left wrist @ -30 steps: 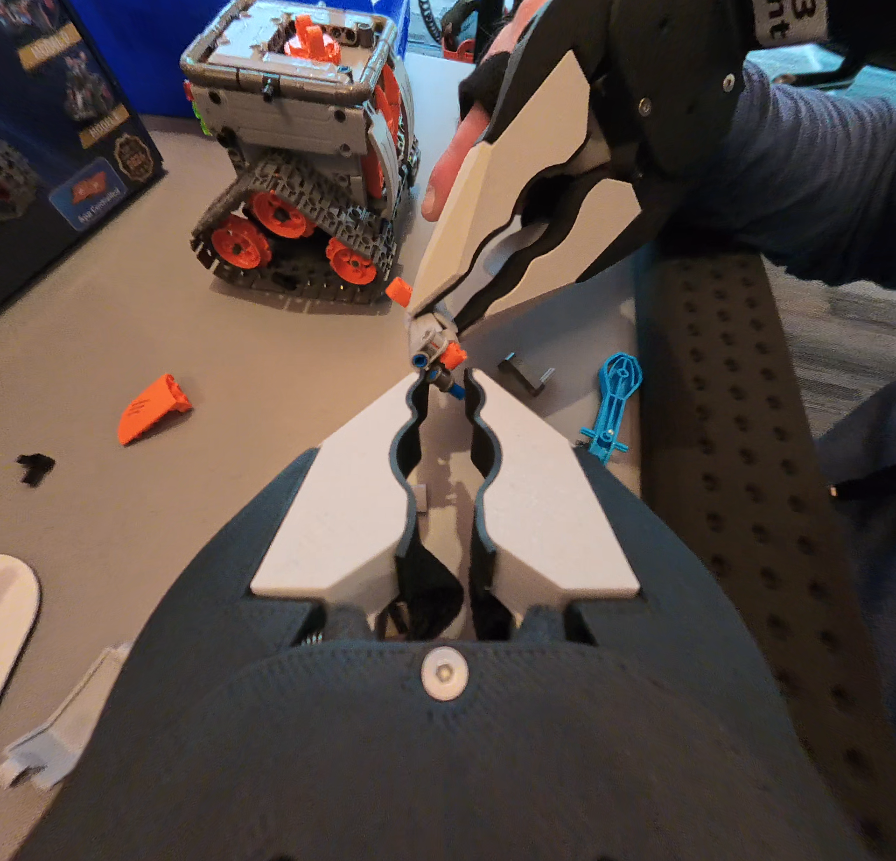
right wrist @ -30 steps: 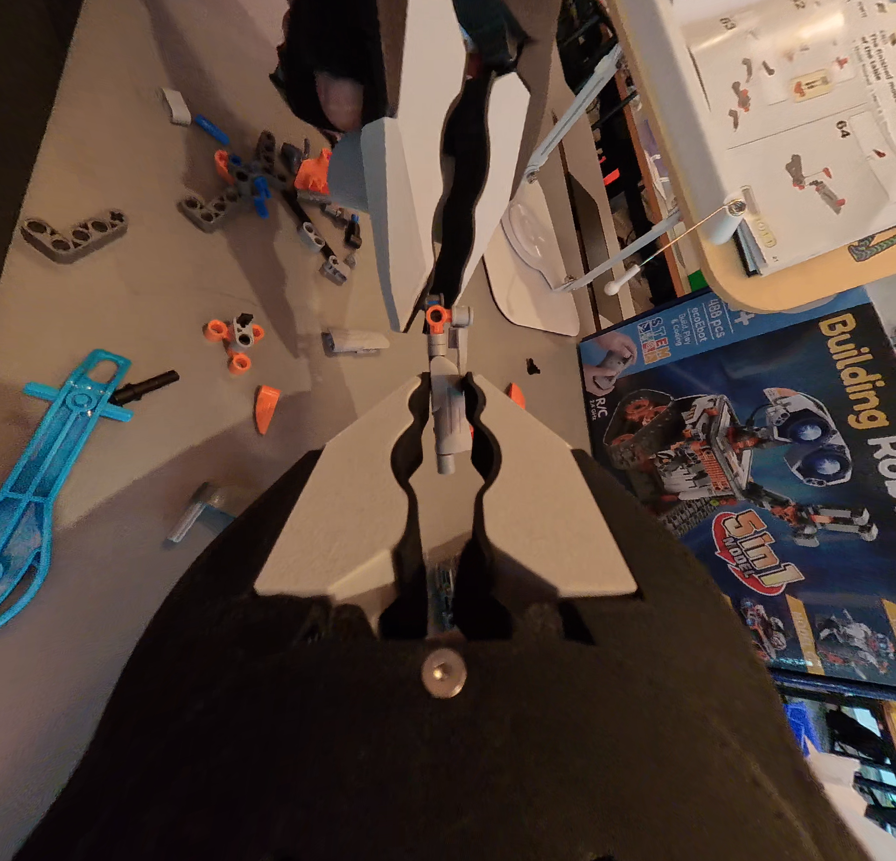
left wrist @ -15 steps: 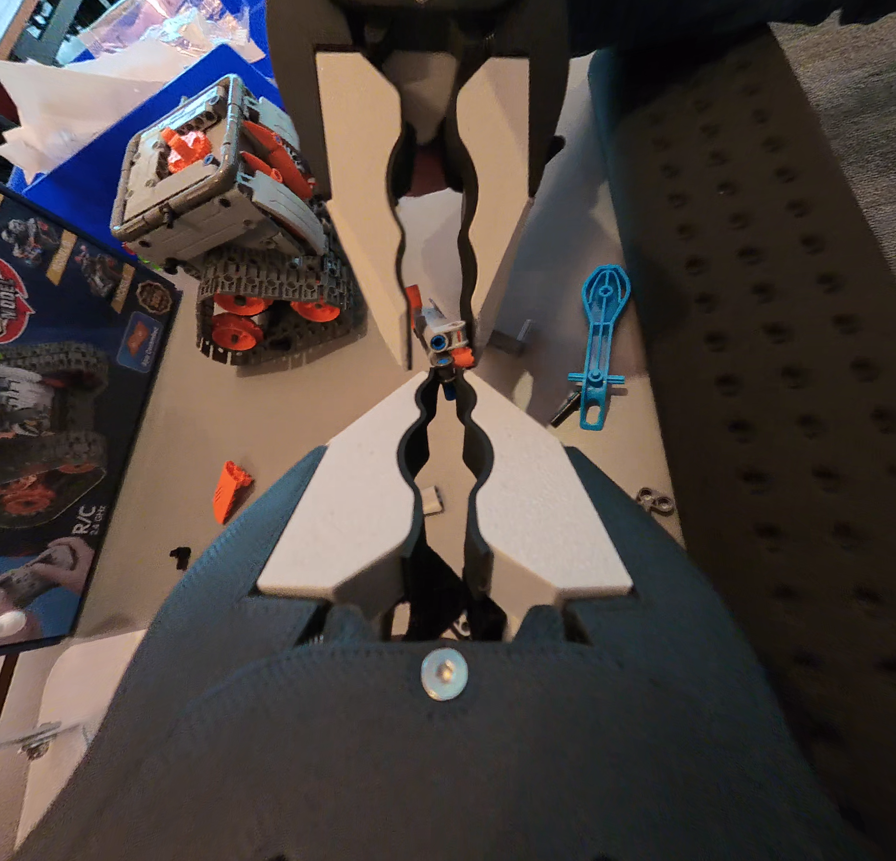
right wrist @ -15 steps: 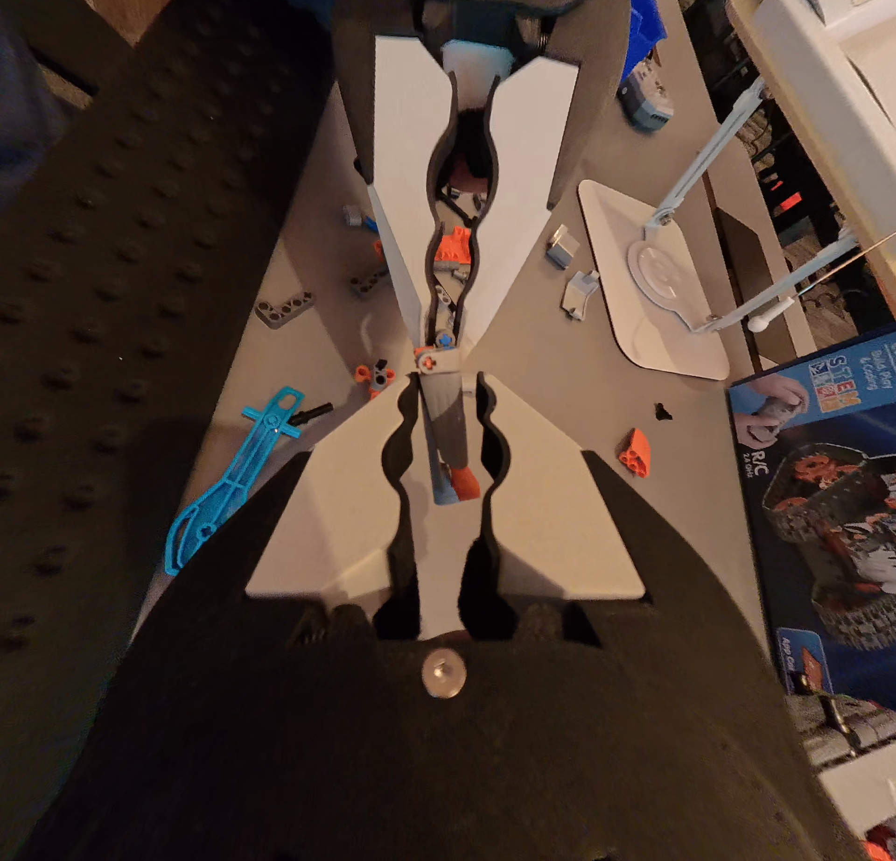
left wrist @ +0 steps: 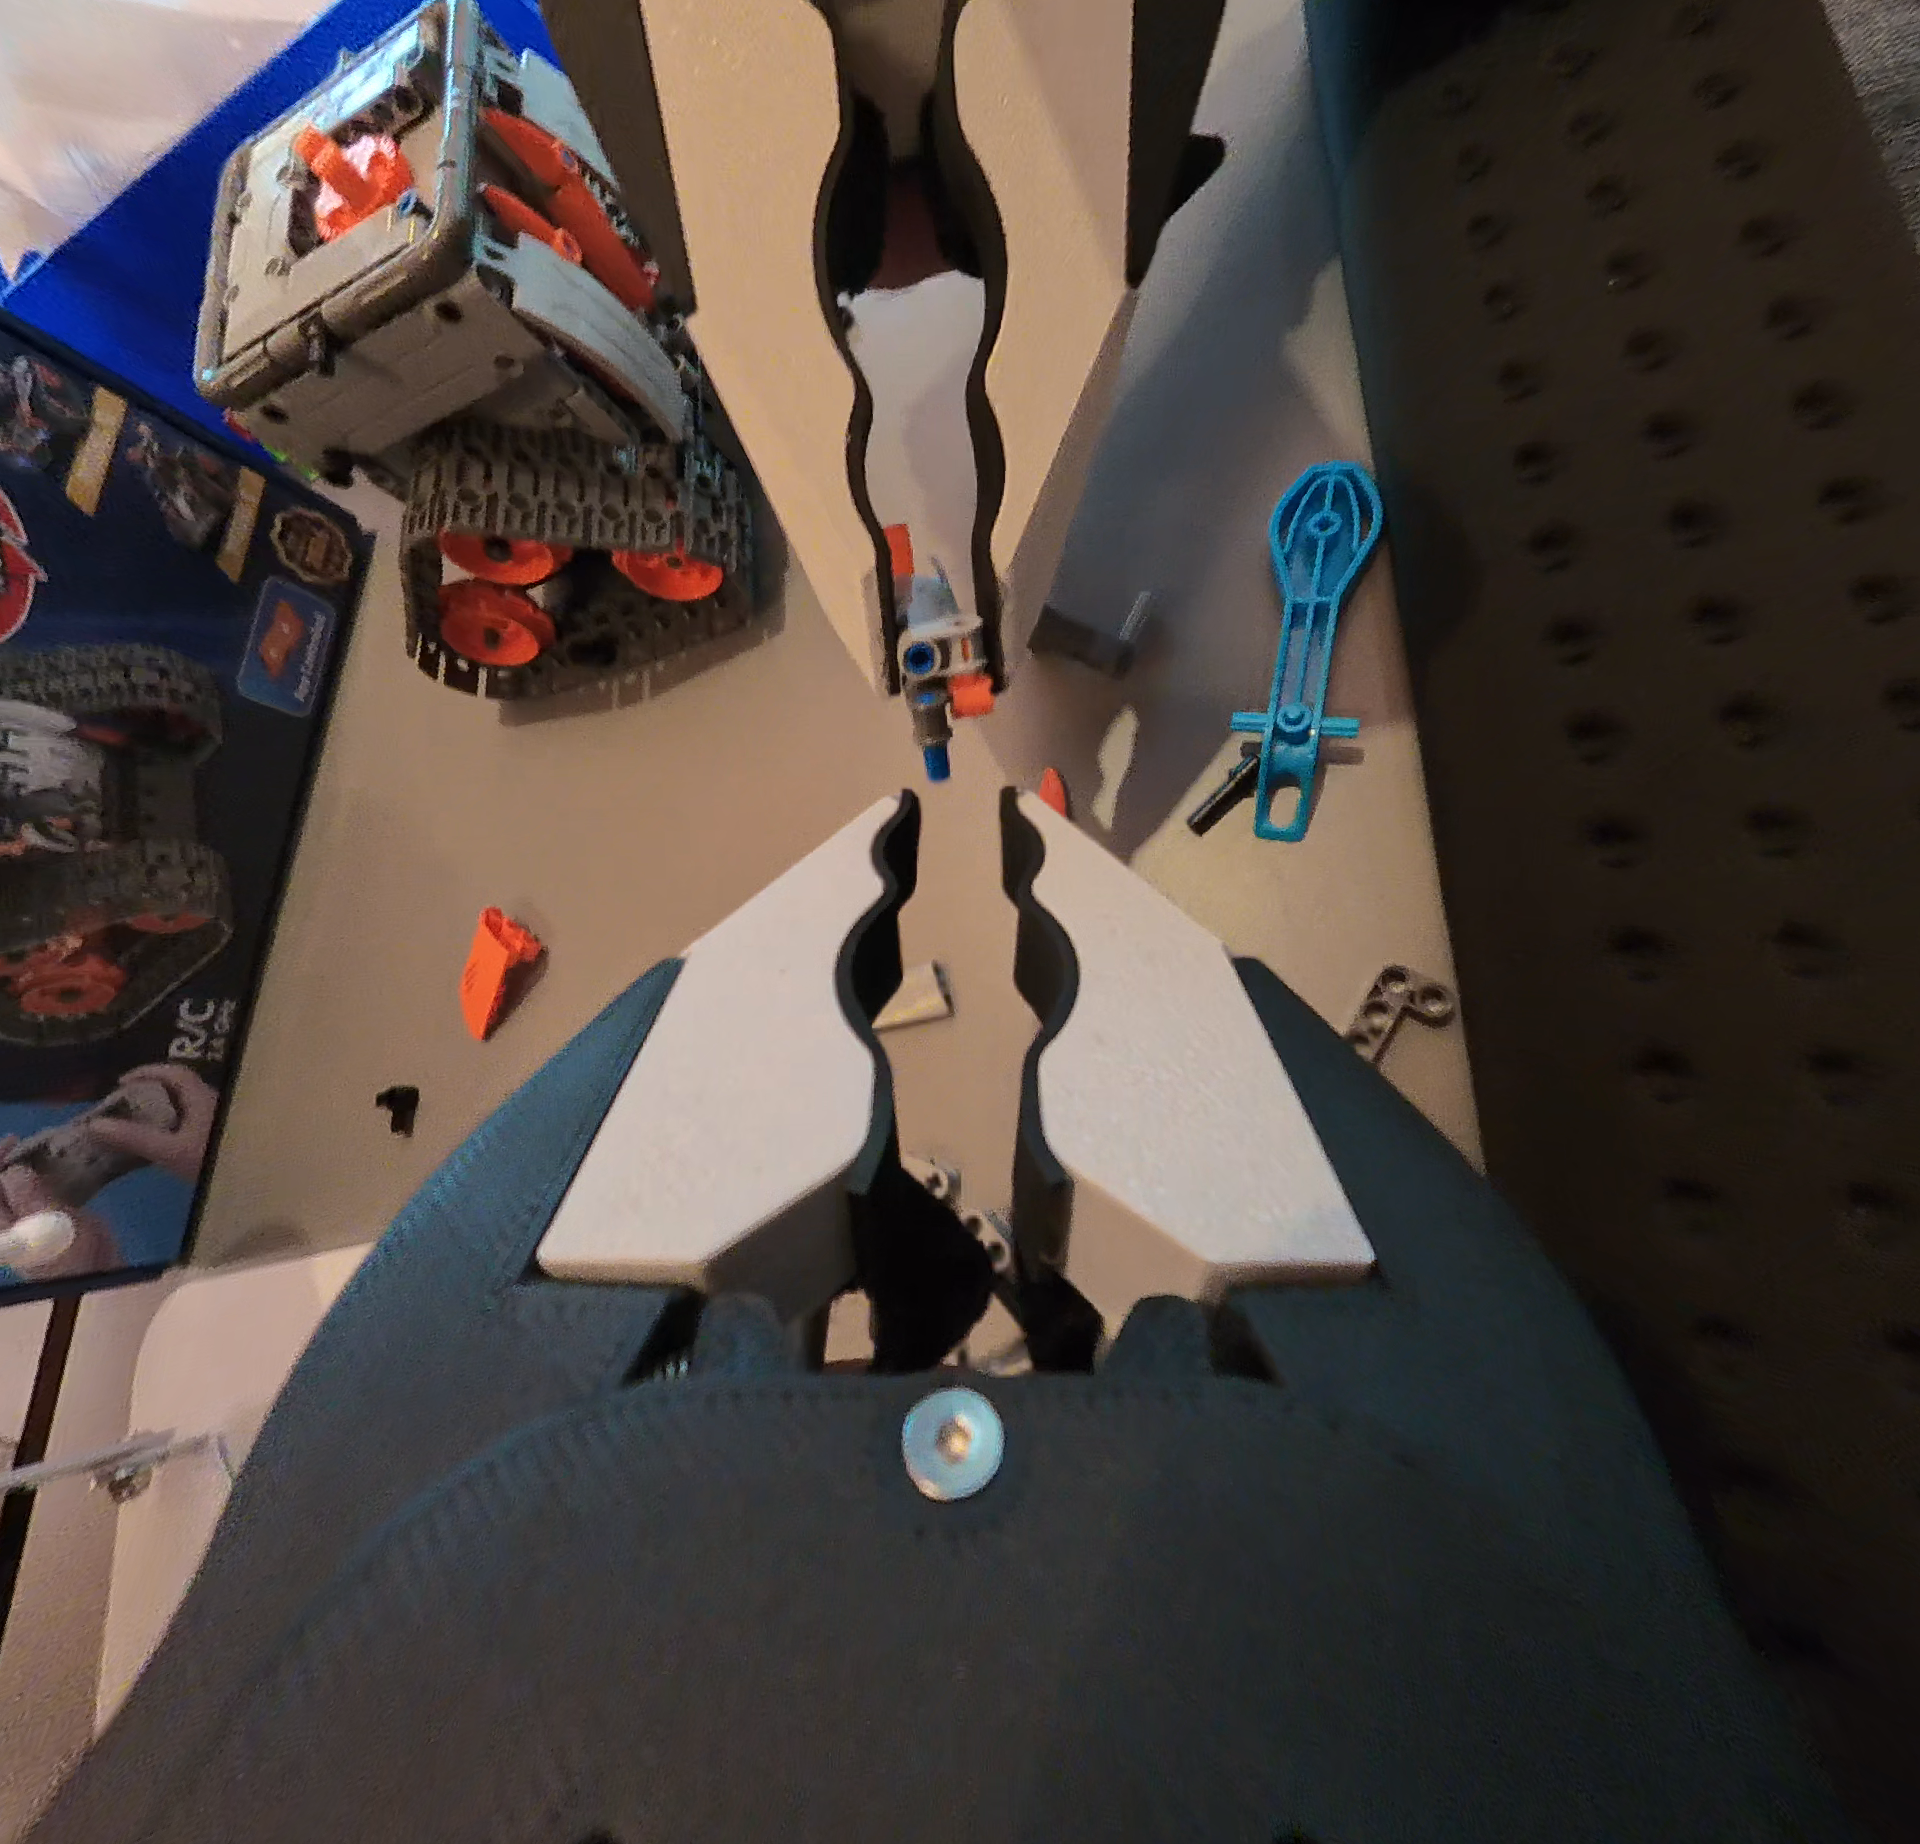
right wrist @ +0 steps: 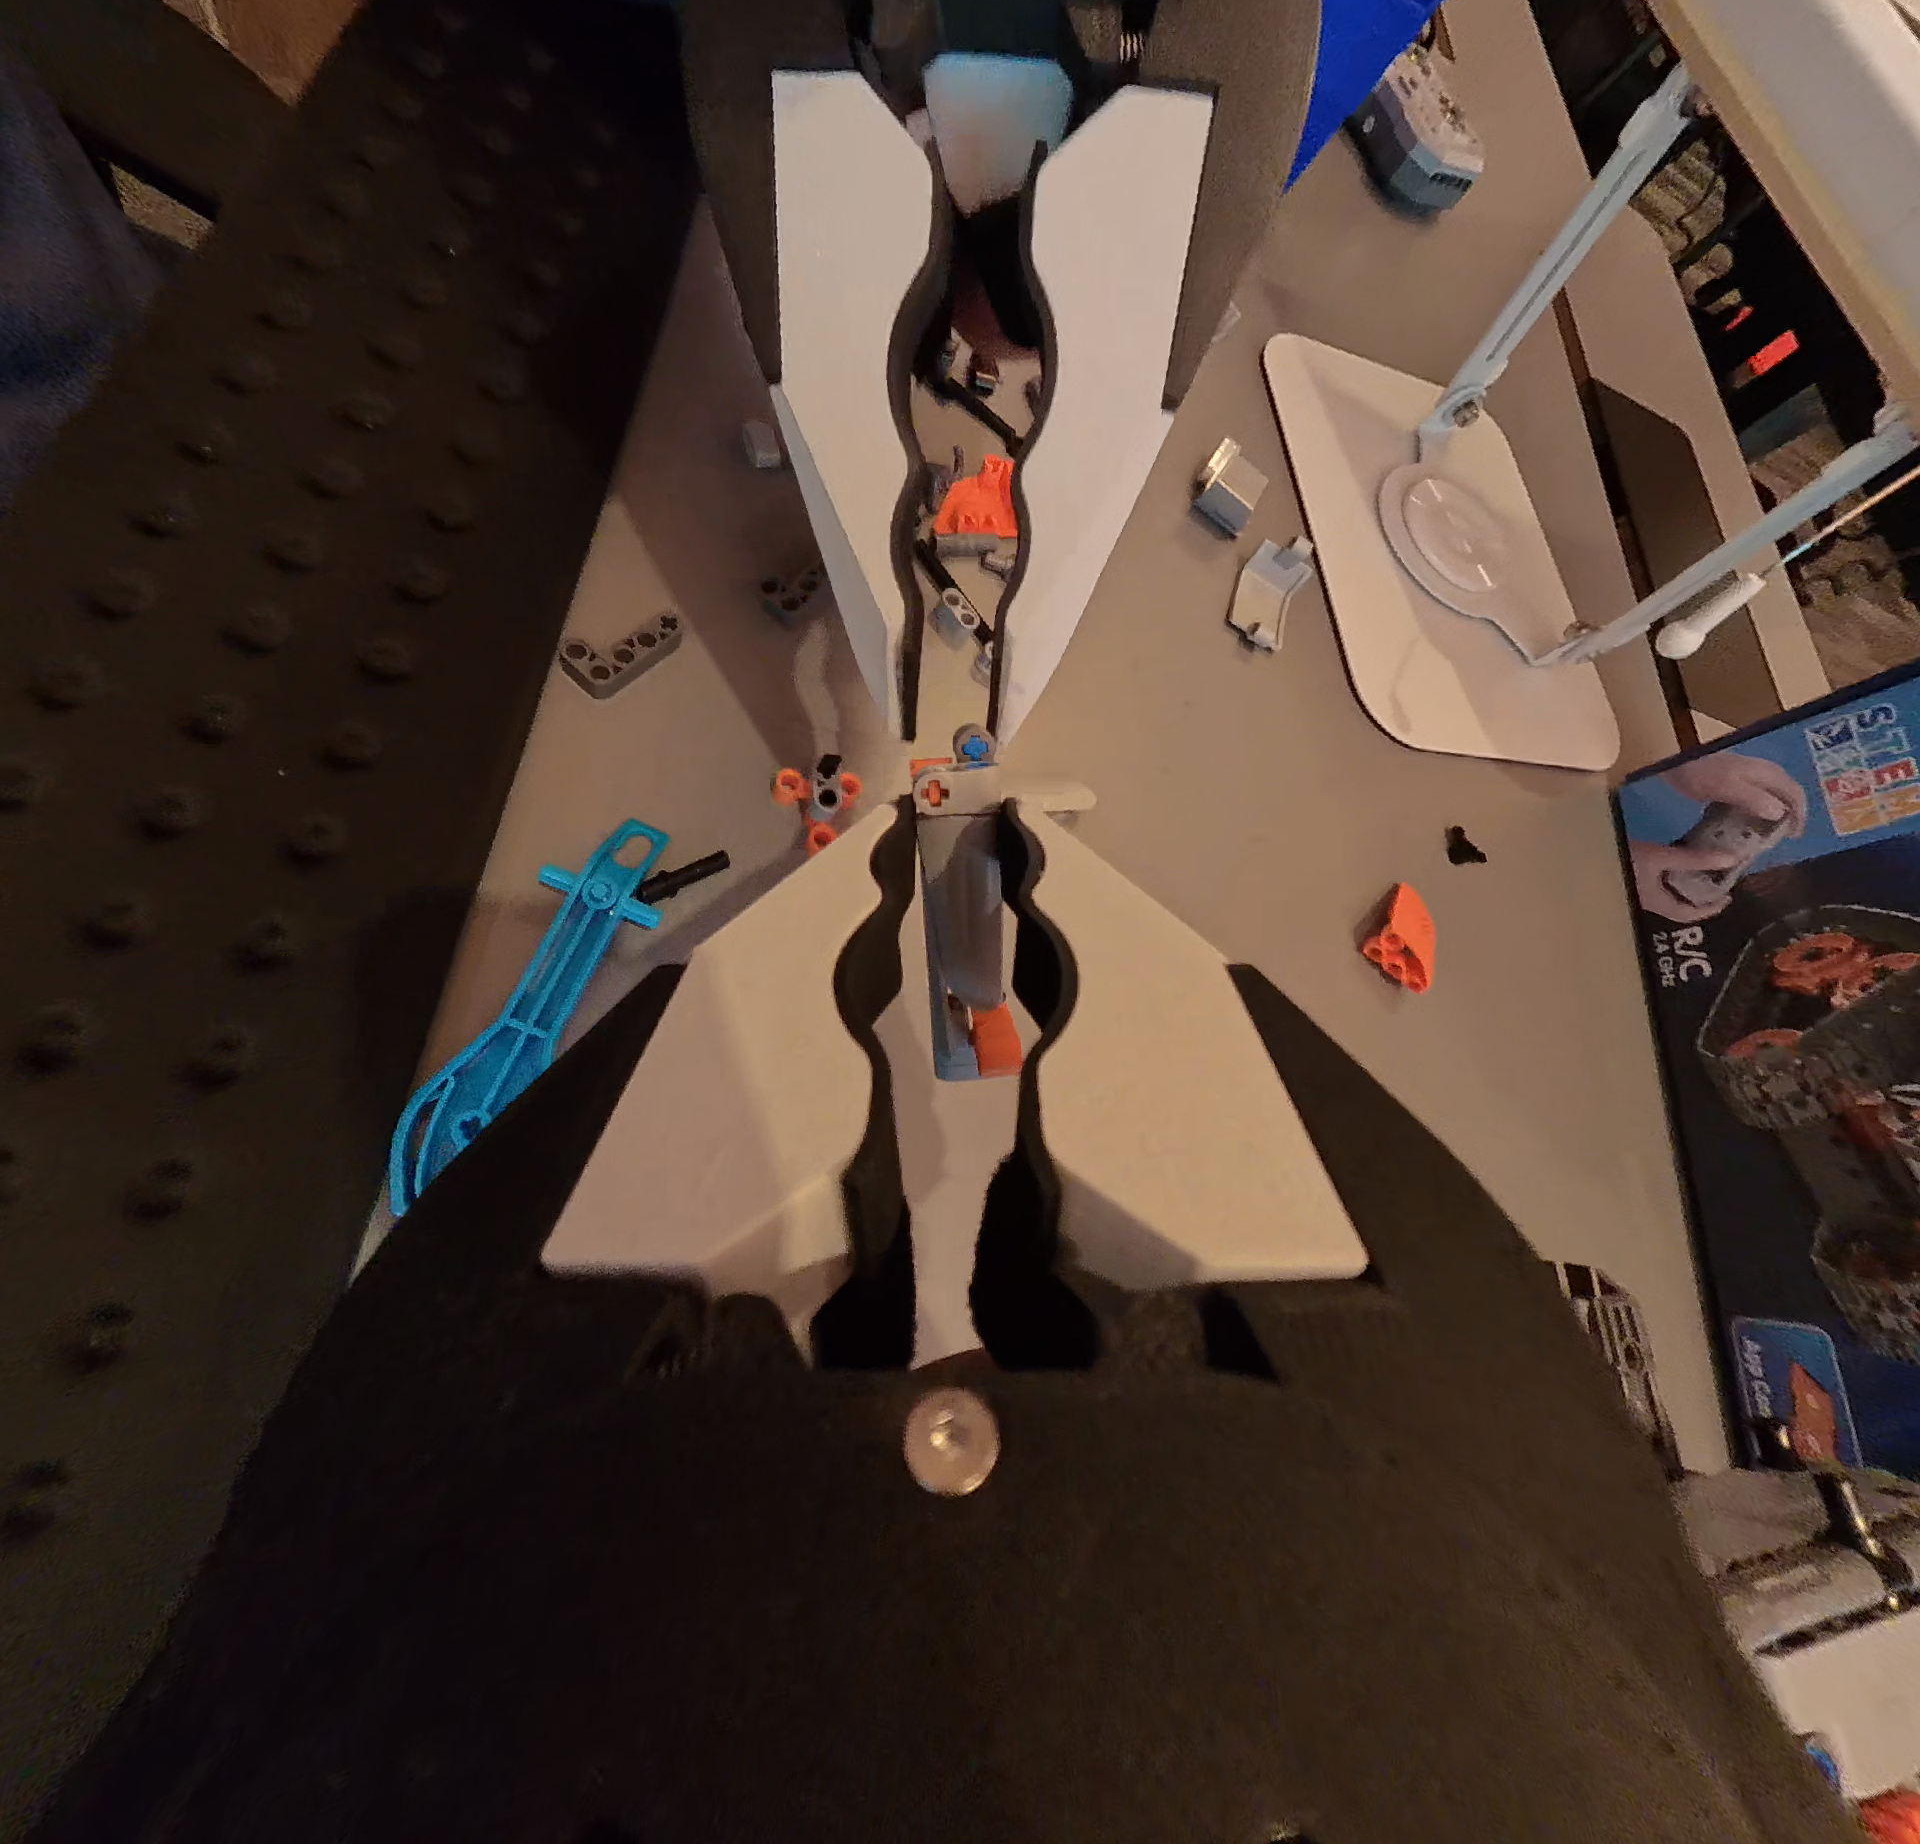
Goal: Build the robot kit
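Observation:
My right gripper (right wrist: 958, 812) is shut on a small grey, orange and blue brick assembly (right wrist: 961, 921), which lies lengthwise between its fingers and sticks out past the tips. In the left wrist view the right gripper (left wrist: 943, 691) comes in from the top, with the assembly (left wrist: 935, 651) pointing its blue pin at me. My left gripper (left wrist: 958, 802) faces it tip to tip, just short of the pin. Its jaws stand a little apart with nothing between them. It also shows at the top of the right wrist view (right wrist: 948, 729).
A grey tracked vehicle model (left wrist: 457, 340) with orange wheels stands at the left, beside a dark printed box (left wrist: 125, 755). A blue plastic tool (left wrist: 1309, 631), an orange wedge (left wrist: 499, 968) and loose pieces (right wrist: 821, 792) lie on the table. A dark studded mat (left wrist: 1662, 755) runs along the right. A white stand base (right wrist: 1455, 599) is nearby. Left and right tips are no more than a few centimetres apart.
The two grippers have turned to face each other head on. My left gripper has let go of the assembly's blue pin and drawn back slightly; the right gripper keeps the assembly.

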`<state>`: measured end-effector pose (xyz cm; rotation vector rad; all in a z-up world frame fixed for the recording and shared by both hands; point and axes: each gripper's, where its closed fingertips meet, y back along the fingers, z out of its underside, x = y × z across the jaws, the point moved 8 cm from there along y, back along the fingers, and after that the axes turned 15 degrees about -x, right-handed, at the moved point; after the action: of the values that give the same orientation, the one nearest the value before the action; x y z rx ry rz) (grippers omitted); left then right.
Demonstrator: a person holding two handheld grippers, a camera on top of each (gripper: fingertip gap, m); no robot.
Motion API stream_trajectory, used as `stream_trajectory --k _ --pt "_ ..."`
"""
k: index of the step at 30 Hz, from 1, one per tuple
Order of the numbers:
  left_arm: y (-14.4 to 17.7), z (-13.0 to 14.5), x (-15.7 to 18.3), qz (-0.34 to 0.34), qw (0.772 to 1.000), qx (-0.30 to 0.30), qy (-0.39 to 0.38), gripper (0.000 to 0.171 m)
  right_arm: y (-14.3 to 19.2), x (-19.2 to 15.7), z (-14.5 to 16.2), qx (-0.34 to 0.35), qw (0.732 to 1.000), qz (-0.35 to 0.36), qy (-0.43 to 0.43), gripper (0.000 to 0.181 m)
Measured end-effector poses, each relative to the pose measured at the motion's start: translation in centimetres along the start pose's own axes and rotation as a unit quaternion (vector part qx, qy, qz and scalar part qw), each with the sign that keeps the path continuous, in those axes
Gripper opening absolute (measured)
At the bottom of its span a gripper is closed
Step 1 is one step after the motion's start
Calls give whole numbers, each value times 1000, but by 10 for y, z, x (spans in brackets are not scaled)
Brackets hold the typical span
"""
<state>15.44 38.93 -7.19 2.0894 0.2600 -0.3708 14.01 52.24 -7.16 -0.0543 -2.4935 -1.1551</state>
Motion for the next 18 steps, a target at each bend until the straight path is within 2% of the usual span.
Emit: stream_trajectory --k 5,12,18 --pt "4 15 8 34 998 -34 30 26 -1 -4 1 -25 1000 -14 1 13" --pt "-9 19 28 64 996 -39 40 28 -15 -17 3 -79 995 -53 13 13" --pt "-25 23 29 40 996 -72 38 25 -24 -20 2 -122 990 -70 22 13"
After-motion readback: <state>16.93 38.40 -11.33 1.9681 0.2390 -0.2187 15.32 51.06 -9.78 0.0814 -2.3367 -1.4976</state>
